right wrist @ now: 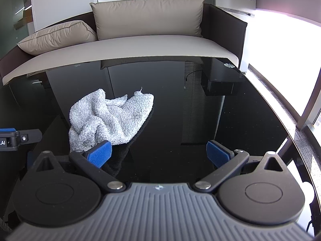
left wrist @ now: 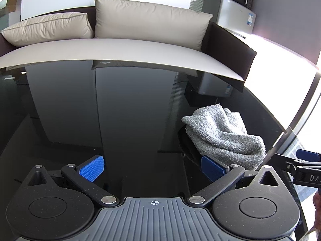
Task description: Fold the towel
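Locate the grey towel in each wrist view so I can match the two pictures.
Left wrist view: the towel lies crumpled on the black glass table, right of centre, just beyond the left hand-held gripper, whose jaws are open.
Right wrist view: the towel sits left of centre, beyond the right hand-held gripper, also open.
Shared landmark: the upright beige cushion on the sofa behind the table.
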`<state>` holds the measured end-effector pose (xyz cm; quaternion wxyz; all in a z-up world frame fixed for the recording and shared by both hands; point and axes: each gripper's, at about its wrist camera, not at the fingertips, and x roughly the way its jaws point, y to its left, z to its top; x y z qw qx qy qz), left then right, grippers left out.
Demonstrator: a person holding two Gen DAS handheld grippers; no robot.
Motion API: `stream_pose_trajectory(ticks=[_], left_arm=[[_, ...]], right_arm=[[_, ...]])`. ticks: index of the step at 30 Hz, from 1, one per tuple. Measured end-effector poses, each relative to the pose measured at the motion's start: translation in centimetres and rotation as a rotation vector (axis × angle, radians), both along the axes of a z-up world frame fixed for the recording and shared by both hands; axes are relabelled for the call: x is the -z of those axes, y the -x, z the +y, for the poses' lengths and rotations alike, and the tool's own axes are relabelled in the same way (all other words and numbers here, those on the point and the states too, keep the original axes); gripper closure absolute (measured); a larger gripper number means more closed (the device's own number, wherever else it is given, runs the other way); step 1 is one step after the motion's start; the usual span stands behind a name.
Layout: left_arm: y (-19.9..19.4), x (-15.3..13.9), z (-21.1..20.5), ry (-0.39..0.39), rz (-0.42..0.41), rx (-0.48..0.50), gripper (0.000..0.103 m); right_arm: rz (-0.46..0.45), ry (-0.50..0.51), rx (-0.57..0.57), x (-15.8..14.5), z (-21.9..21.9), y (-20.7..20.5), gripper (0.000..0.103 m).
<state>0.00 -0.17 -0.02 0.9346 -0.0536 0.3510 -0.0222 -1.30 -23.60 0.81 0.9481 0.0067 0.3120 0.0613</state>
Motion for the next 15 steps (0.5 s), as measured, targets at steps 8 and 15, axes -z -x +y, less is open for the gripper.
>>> stream_pose_trajectory(ticks=[8,15], left_arm=[[0.04,0.03,-0.10,-0.003,-0.007,-0.001,0.001],[-0.07,0.06,0.02,-0.003,-0.003,0.002,0.001]], right_arm=[[0.005,0.002,0.004,-0.06,-0.27,-0.31,0.000],[0.007,0.001,0.002,-0.15,-0.02,-0.22,0.000]])
